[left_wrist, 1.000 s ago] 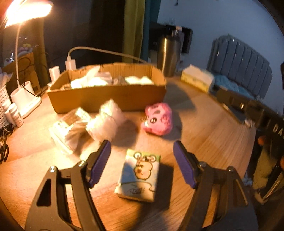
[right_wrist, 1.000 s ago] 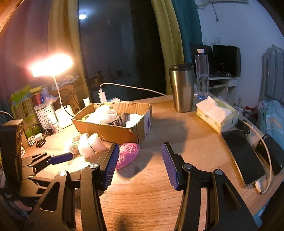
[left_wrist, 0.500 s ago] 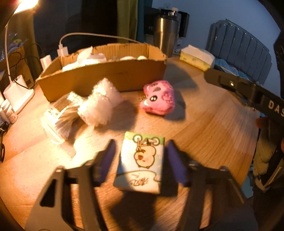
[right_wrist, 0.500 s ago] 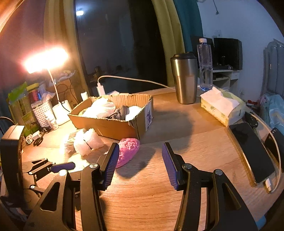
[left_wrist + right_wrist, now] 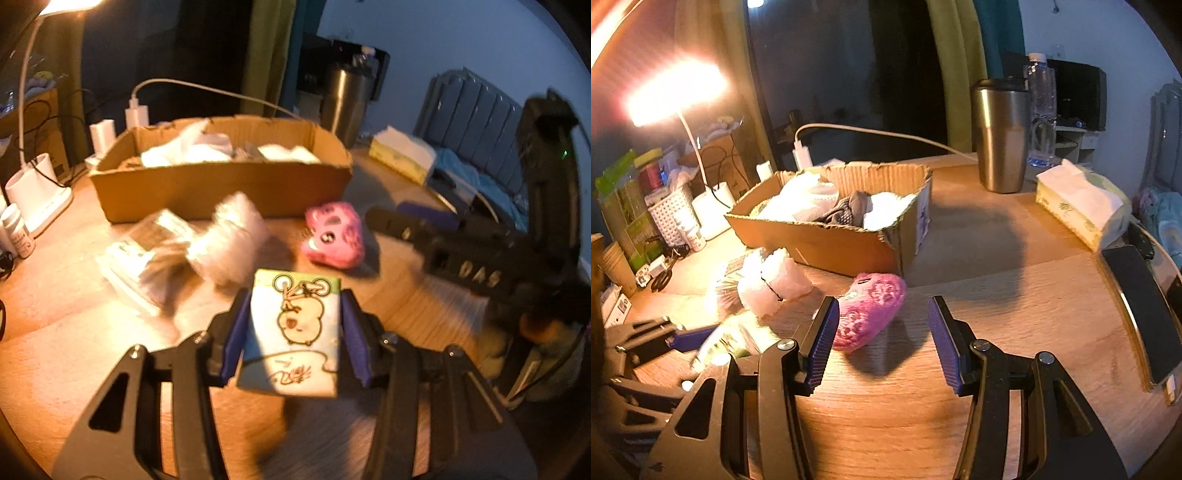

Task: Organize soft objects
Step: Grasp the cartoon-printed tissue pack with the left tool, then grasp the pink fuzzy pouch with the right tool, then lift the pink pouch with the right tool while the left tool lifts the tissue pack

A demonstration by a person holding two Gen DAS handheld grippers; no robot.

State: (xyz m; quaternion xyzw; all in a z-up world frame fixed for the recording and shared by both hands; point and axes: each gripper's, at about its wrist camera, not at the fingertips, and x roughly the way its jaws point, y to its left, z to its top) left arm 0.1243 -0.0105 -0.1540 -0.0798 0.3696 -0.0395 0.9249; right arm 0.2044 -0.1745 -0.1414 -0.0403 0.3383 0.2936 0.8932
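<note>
A small tissue pack [image 5: 299, 332] with a cartoon print sits between the blue pads of my left gripper [image 5: 294, 301]. The jaws are closing and the pads press on its two sides. It is held tilted just above the wooden table [image 5: 55, 332]. A pink plush toy [image 5: 870, 310] lies in front of the cardboard box [image 5: 820, 243], which holds white and grey soft items. My right gripper [image 5: 882, 308] stands open just short of the plush, which lies by the left fingertip. A white fluffy bundle [image 5: 772, 284] and a plastic-wrapped packet [image 5: 136, 258] lie left of the plush.
A lit desk lamp [image 5: 672, 92], a white basket [image 5: 668, 218] and small bottles crowd the left edge. Behind the box run a charger cable [image 5: 868, 131] and a steel tumbler [image 5: 1001, 133]. A tissue box [image 5: 1082, 206] and a phone [image 5: 1141, 306] lie at the right.
The left jaws have closed from wide apart onto the tissue pack, and the pack has come up off the table. The right gripper has moved nearer to the pink plush and lower.
</note>
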